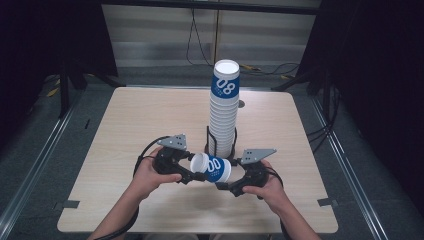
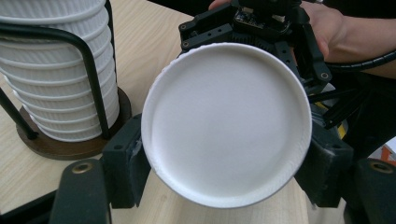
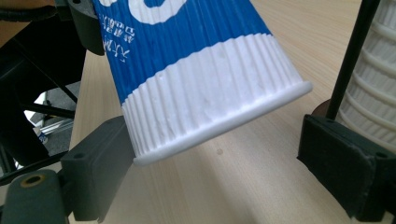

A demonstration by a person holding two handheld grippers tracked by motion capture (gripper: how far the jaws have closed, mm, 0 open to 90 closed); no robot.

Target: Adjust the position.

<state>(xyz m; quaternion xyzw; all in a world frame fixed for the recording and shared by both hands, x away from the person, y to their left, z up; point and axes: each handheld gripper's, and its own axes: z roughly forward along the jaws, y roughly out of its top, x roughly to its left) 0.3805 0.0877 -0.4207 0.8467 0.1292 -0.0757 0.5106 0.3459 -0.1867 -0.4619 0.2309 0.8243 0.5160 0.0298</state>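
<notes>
While the left gripper (image 2: 224, 154) fingers pinch the paper cup (image 2: 227, 123), the right gripper (image 3: 224, 154) fingers stand spread — apart.

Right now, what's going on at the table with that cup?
A person holds a blue-and-white paper cup on its side just above the table, between two hand-held grippers. The left gripper is shut on the cup. The right gripper has its jaws open on either side of the cup's rimmed end, not clamping it. Just behind stands a tall stack of matching cups in a black wire holder.
</notes>
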